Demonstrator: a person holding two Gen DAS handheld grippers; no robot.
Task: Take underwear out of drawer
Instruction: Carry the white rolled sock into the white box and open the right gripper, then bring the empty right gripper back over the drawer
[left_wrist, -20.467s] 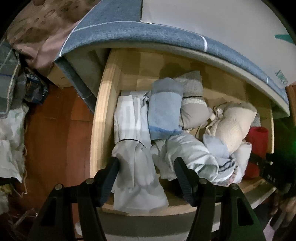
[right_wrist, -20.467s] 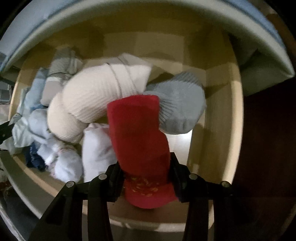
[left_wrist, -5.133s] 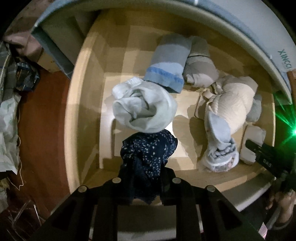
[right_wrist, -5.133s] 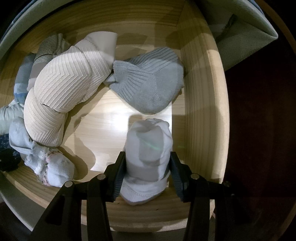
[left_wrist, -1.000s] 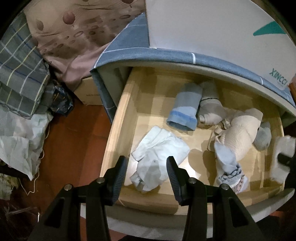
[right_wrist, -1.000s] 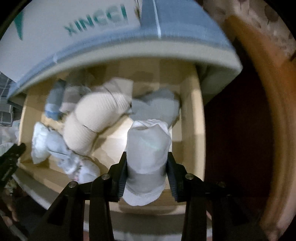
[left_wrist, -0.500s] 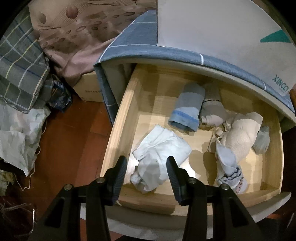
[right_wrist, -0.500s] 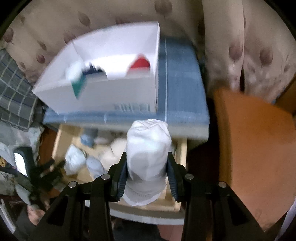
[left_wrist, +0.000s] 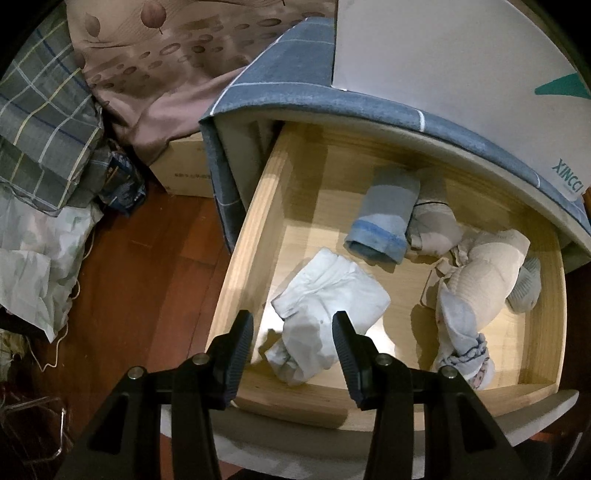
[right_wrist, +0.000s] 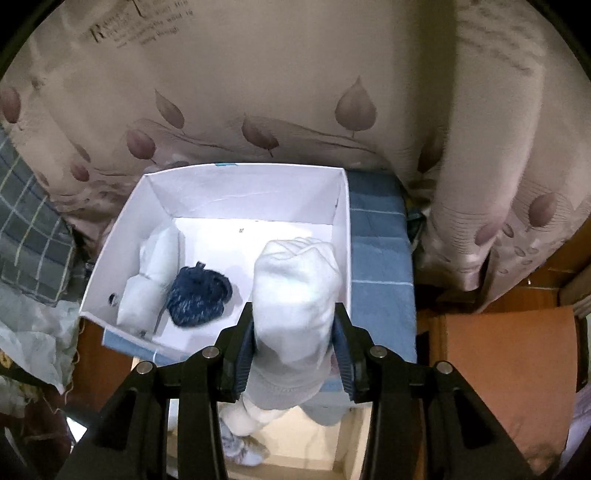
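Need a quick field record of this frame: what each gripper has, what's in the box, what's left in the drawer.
right gripper: shut on white rolled garment, held above the white box
left gripper: open, empty, above the drawer
box contents: white bundle, dark blue patterned piece
drawer contents: pale crumpled piece, blue roll, beige roll, a few smaller items

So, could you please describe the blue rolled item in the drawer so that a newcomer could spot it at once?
Look into the open pale wooden drawer under the blue checked cover. Toward its back lies a rolled grey-blue fabric bundle, beside a beige bundle. It alone has a brighter blue band around its near end; the crumpled white cloth in front has none.
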